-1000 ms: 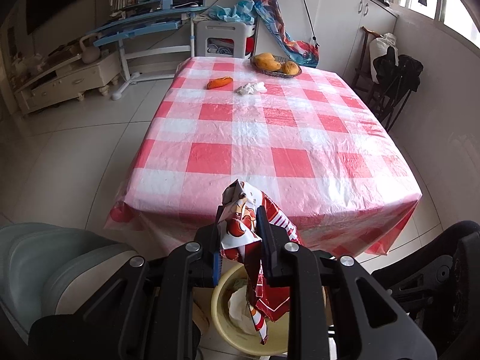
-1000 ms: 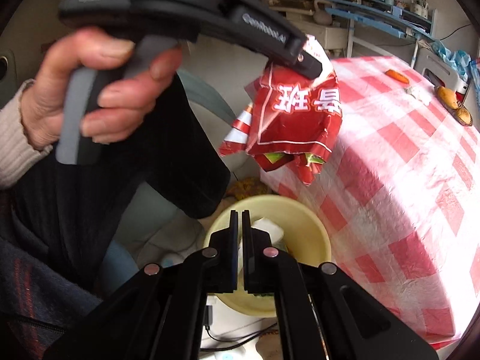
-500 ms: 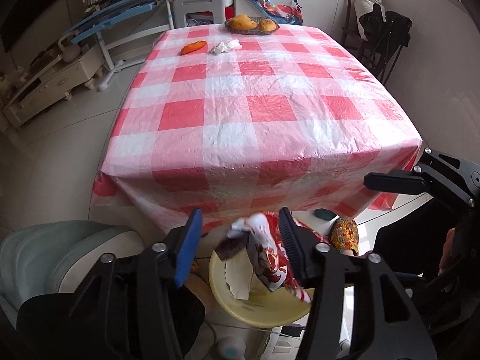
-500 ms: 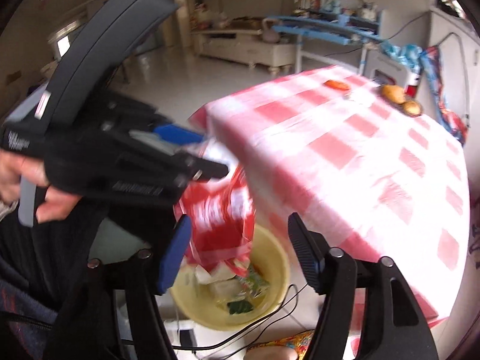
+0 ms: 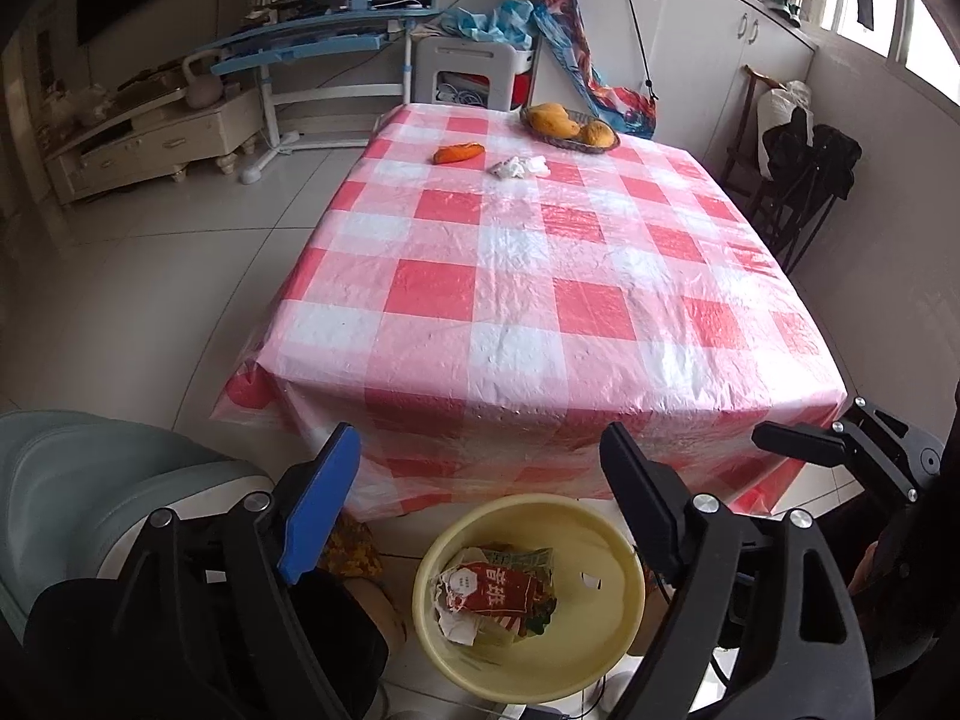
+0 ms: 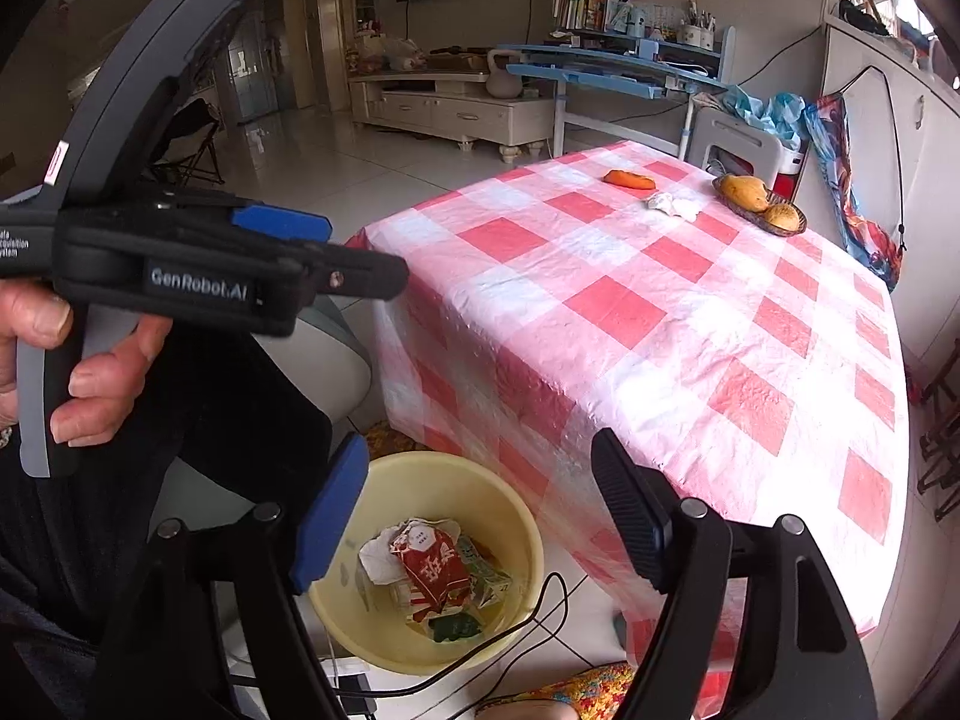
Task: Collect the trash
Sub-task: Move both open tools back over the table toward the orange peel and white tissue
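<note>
- Yellow plastic is where your trash sits: the bin (image 5: 624,648) stands on the floor just off the table's near edge, at 6 o'clock in your left wrist view, with the red snack wrapper (image 5: 501,591) lying inside on crumpled paper and a green packet.
- Your left gripper (image 5: 480,498) has its jaws opening, wide apart, with nothing between them; the bin shows through the gap below.
- Your right gripper (image 6: 480,504) has its jaws opening too, nothing clamped, and it hangs over the same bin.
- Hidden: the bin's base is cut off by the picture's lower edge and partly masked by both grippers' black arms; what lies under the wrapper cannot be made out.
- Your left hand (image 6: 72,372) fills 9 o'clock of the right wrist view and blocks the floor behind it.
- At 12 o'clock on the checked tablecloth (image 5: 528,276), a white crumpled wad (image 5: 519,167) lies just beside an orange piece (image 5: 459,153); what the orange piece is, you cannot tell.
- A basket of fruit (image 5: 570,126) sits at the far edge.
- Between wad and near edge the cloth is bare; a cable (image 6: 480,654) crosses the bin's rim.
</note>
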{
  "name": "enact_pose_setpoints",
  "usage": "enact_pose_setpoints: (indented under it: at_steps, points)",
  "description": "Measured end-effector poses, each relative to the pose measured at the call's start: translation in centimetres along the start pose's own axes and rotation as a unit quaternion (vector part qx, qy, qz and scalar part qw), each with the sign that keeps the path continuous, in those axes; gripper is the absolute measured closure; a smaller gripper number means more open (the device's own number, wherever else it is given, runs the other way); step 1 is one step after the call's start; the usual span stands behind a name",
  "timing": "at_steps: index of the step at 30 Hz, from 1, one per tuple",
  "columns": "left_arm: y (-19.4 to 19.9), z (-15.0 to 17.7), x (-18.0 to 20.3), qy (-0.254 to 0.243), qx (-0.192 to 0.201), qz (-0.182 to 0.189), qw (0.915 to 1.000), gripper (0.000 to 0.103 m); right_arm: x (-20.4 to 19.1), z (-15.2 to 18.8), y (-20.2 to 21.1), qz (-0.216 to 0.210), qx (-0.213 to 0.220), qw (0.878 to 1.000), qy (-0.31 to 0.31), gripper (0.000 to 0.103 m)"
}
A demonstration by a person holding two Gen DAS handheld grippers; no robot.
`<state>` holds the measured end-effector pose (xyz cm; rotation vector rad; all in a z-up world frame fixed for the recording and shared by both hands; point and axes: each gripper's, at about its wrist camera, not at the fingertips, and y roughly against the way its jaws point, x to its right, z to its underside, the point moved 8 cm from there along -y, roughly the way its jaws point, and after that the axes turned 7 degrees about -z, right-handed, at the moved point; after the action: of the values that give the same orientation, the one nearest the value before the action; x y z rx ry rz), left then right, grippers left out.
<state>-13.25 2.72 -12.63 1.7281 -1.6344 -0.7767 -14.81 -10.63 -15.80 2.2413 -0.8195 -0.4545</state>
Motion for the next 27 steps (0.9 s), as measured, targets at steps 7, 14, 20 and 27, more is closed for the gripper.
enact_pose_setpoints:
  at_steps: [7,14,20,27]
  points:
    - [-0.17,-0.39,-1.04,0.029,0.007,-0.006,0.9995,0.02,-0.03,-0.03,-0.4,0.009,-0.004,1.0,0.011,0.027]
    - [-0.49,-0.39,-0.77,0.02,0.008,-0.008,0.9997,0.02,-0.16,-0.03,-0.69,0.015,-0.008,1.0,0.018,0.026]
    - [-0.64,-0.37,-0.59,0.019,0.007,-0.008,0.9998,0.02,-0.2,-0.03,-0.71,0.018,-0.008,1.0,0.018,0.026]
    - [-0.72,-0.36,-0.32,0.017,0.006,-0.007,0.9998,0.02,-0.12,-0.1,-0.59,0.023,-0.007,1.0,0.02,0.026]
